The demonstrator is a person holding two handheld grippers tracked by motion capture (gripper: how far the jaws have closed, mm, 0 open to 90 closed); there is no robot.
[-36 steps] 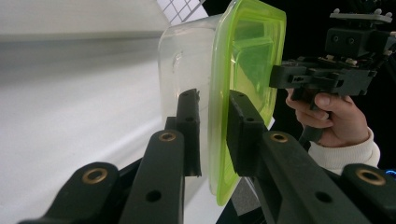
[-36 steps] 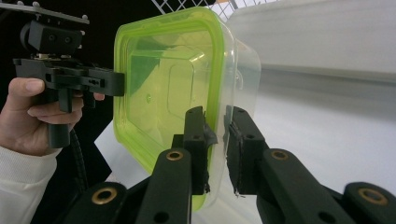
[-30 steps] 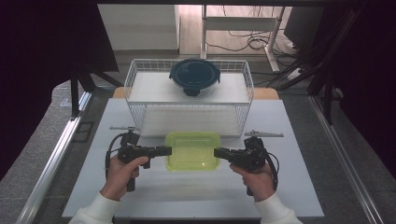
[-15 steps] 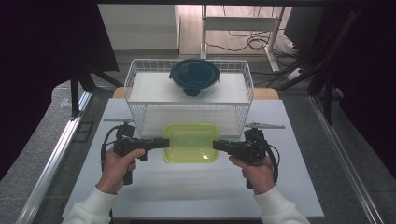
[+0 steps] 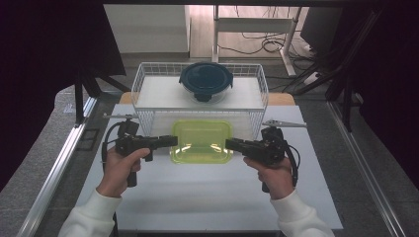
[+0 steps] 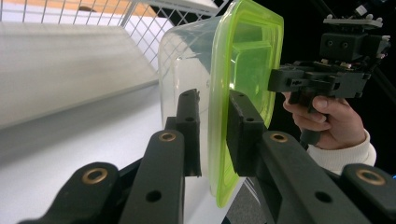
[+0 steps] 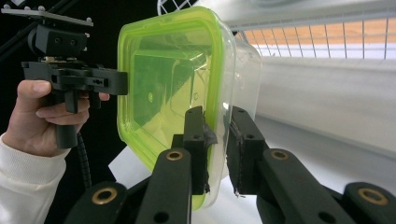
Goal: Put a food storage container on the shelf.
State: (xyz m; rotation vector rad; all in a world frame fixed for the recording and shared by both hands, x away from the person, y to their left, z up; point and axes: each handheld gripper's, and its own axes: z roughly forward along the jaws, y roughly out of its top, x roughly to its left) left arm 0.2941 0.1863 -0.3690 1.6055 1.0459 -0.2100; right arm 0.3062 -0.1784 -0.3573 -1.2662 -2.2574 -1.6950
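Container (image 5: 201, 141) with the green lid (image 6: 243, 84) is up off the tabletop (image 5: 207, 197), held level just in front of the wire basket (image 5: 148, 84), which works as the landmark here. Left gripper (image 5: 168, 141) has its jaws clamped on the container's left edge, right gripper (image 5: 233, 144) clamped on the right edge, both nearly closed with just the rim and lid lip pinched between the pads. In each gripper view the clear tub hangs on one side of the jaws, the lid on the other. Inside the basket sits a round dark-lidded bowl (image 5: 205, 80), well behind the container.
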